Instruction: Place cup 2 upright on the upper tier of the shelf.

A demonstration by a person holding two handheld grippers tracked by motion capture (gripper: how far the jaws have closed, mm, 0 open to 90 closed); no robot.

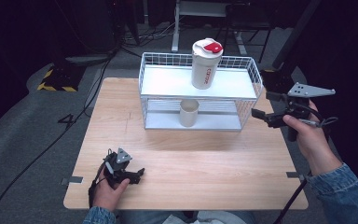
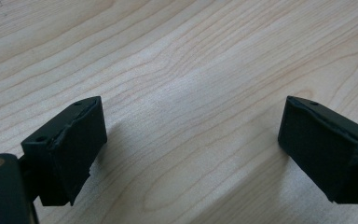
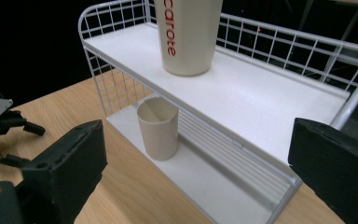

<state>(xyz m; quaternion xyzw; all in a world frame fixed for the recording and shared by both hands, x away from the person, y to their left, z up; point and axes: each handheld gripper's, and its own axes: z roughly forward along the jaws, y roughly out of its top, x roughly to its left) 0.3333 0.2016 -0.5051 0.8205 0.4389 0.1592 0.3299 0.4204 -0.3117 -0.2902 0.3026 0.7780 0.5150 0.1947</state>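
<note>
A white wire rack (image 1: 154,84) with two shelves stands at the back of the wooden table (image 1: 205,158). On its top shelf is an upright white shaker bottle (image 1: 206,65) with a red-flap lid and red lettering (image 3: 189,37). A beige cup (image 1: 189,113) stands upright on the lower shelf (image 3: 157,128). My right gripper (image 1: 261,104) hovers open just off the rack's right end, pointing at it, with nothing between its jaws (image 3: 196,163). My left gripper (image 1: 139,176) rests low near the table's front left, open over bare wood (image 2: 191,140).
The rack's top shelf (image 3: 270,93) has bare room to the right of the bottle. Beyond the table lie grey floor, cables and a yellow-black striped base (image 1: 56,79). Metal brackets sit at the table's side edges (image 1: 74,179).
</note>
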